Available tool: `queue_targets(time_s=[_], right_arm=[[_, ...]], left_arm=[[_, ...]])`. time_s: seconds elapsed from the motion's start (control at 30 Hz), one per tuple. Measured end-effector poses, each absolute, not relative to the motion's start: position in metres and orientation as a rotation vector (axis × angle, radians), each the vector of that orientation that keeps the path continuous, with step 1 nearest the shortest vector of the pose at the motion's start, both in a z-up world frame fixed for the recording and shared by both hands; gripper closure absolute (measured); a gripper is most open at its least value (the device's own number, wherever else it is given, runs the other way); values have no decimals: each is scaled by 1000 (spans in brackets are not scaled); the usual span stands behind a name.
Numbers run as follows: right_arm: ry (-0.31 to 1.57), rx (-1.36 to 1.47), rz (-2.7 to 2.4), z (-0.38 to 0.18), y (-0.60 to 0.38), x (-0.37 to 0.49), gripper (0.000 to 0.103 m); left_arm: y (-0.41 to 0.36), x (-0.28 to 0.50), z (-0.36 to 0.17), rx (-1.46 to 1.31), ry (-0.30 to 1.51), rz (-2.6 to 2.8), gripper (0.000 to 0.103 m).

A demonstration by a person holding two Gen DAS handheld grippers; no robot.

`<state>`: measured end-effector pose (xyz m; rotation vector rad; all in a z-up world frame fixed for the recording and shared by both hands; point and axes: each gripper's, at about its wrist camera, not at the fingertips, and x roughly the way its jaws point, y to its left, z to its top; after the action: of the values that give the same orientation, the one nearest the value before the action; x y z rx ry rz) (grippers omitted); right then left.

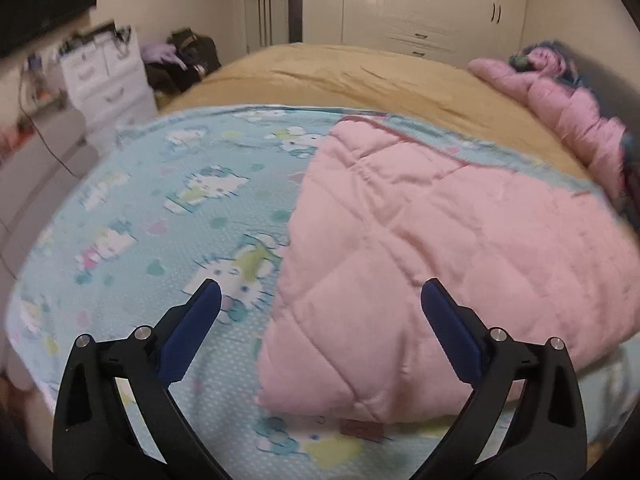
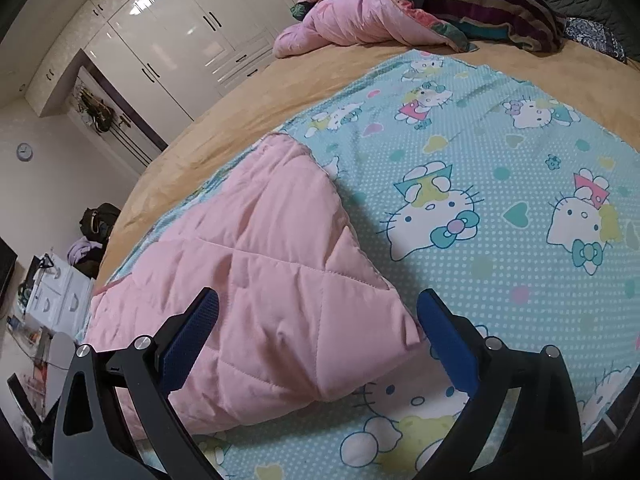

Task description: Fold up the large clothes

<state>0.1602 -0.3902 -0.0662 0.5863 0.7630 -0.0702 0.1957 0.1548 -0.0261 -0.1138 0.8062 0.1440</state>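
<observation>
A quilt lies spread on the bed, its light blue cartoon-cat printed side [image 1: 152,216] [image 2: 500,184] up. One part is folded over and shows the pink quilted underside [image 1: 432,256] [image 2: 256,264]. My left gripper [image 1: 320,292] is open and empty, hovering just above the near edge of the pink flap. My right gripper [image 2: 318,300] is open and empty, over the near corner of the pink flap. Neither gripper holds fabric.
The quilt lies on a tan bedsheet [image 1: 360,76] [image 2: 200,144]. A pink padded jacket [image 1: 568,108] [image 2: 352,16] and striped bedding [image 2: 500,8] are piled at the head of the bed. White drawers [image 1: 108,76] and white wardrobes [image 1: 420,4] [image 2: 180,36] stand beyond.
</observation>
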Motion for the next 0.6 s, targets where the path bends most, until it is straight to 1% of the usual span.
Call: queue_targets(time_s=[0.4, 0.6], right_arm=[[635, 445, 5, -7, -361, 119, 4], [585, 379, 42, 8, -340, 90, 4]], left_arm=[[141, 156, 9, -156, 708, 88, 9], [129, 134, 23, -147, 651, 44, 9]])
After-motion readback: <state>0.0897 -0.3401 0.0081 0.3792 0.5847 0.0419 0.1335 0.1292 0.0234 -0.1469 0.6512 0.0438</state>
